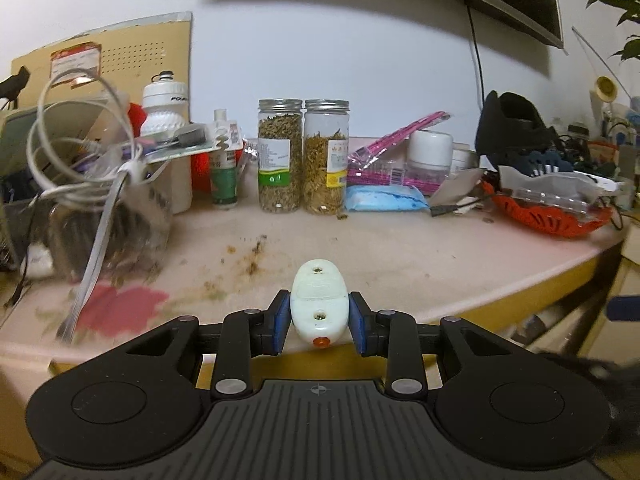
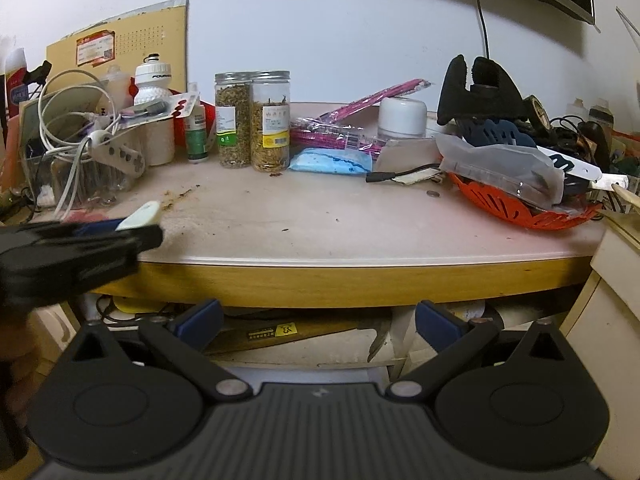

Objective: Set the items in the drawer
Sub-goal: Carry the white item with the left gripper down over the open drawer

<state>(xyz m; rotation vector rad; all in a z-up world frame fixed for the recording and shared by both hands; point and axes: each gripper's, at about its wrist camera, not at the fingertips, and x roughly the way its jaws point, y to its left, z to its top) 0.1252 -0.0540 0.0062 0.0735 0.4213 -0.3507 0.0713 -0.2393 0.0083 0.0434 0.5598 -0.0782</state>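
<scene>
Left tool (image 1: 319, 322) grips white device (image 1: 318, 304).

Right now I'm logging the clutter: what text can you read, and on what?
"FOUR...", cut off, on the white plastic squeeze bottle.
"X3" on a yellow sticker under the table.
Labels on the two clear glass herb jars and the red-bordered notice: too small to read.

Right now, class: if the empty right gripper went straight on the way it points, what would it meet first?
Probably the desk's yellow front edge, which lies directly ahead of the open right gripper; depth is unclear, so it may pass just beneath.
</scene>
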